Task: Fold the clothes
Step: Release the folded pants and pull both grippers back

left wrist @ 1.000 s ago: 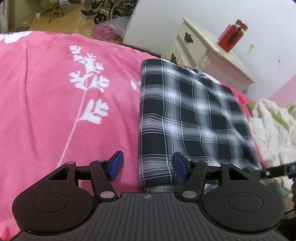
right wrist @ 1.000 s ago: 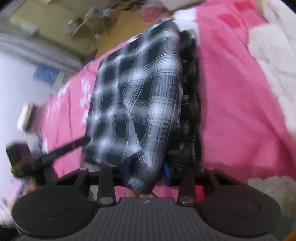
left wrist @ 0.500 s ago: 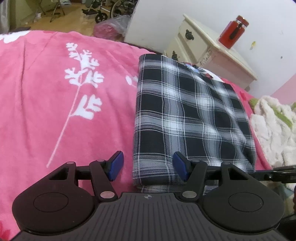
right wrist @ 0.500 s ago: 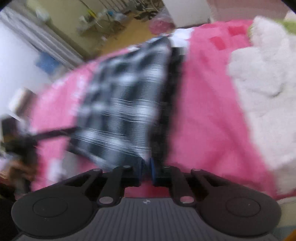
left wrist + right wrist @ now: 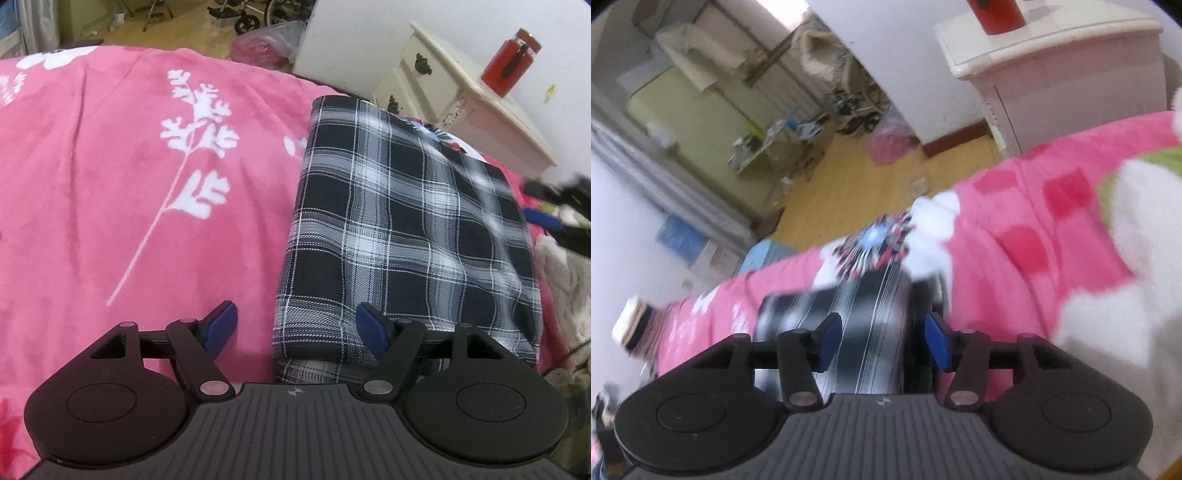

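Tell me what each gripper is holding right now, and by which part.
Nothing is held. The left gripper is open beside the folded plaid shirt's near edge. The right gripper is open too, its blue pads apart above the shirt.

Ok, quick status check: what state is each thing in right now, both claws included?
plaid garment: folded into a rectangle, lying flat on the pink blanket.
left claw: open, empty, at the garment's near edge.
right claw: open, holding nothing; view blurred.
red jar: upright on the nightstand, lid on.
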Motion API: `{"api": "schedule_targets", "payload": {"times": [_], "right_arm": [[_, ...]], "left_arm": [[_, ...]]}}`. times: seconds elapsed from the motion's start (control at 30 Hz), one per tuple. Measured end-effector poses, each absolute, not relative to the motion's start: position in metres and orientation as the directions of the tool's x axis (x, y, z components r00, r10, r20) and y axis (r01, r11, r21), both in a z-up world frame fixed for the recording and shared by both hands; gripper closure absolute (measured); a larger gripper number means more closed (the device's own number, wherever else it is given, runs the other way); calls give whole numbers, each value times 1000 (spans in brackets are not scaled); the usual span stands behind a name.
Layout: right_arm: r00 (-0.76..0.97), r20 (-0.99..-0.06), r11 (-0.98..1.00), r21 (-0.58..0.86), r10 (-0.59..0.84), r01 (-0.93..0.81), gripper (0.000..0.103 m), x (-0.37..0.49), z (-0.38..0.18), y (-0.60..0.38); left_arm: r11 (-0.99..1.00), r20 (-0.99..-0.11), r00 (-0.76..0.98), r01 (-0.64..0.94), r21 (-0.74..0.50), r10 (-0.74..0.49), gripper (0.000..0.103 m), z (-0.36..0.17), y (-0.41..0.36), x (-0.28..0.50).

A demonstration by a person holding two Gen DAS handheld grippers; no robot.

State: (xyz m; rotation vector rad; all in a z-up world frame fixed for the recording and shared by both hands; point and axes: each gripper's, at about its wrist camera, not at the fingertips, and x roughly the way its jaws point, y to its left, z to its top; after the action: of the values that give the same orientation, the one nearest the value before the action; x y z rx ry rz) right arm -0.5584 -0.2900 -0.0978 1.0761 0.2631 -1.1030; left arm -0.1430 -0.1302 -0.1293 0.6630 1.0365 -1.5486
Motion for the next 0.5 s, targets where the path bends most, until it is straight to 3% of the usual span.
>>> {"api": "schedule_targets", "payload": {"times": [0.07,0.1,0.23,0.4,0.5], "right_arm": [[469,-678,38,547,-566,836,73,-551,-108,-302],[467,-680,34,546,-565,837,95,-550,-110,-304],[464,-599,23,596,-653,802,96,-563,-108,-294],[443,-638,-50,603,-631,796,96,-576,-124,-289],[417,-647,-30,562,-639,826,79,-579,-112,-277]], "left_arm": [[-6,-850,-230,966,-259,-473,25,-130,-130,-142],[-2,-851,-230,965,-260,-471,24,-130,-130,-141],[3,-850,-242,961,-275,-467,23,-132,-131,-139],[2,-849,-243,961,-276,-470,20,-133,-130,-139],[3,-848,-241,961,-275,-471,20,-133,-130,-140]]}}
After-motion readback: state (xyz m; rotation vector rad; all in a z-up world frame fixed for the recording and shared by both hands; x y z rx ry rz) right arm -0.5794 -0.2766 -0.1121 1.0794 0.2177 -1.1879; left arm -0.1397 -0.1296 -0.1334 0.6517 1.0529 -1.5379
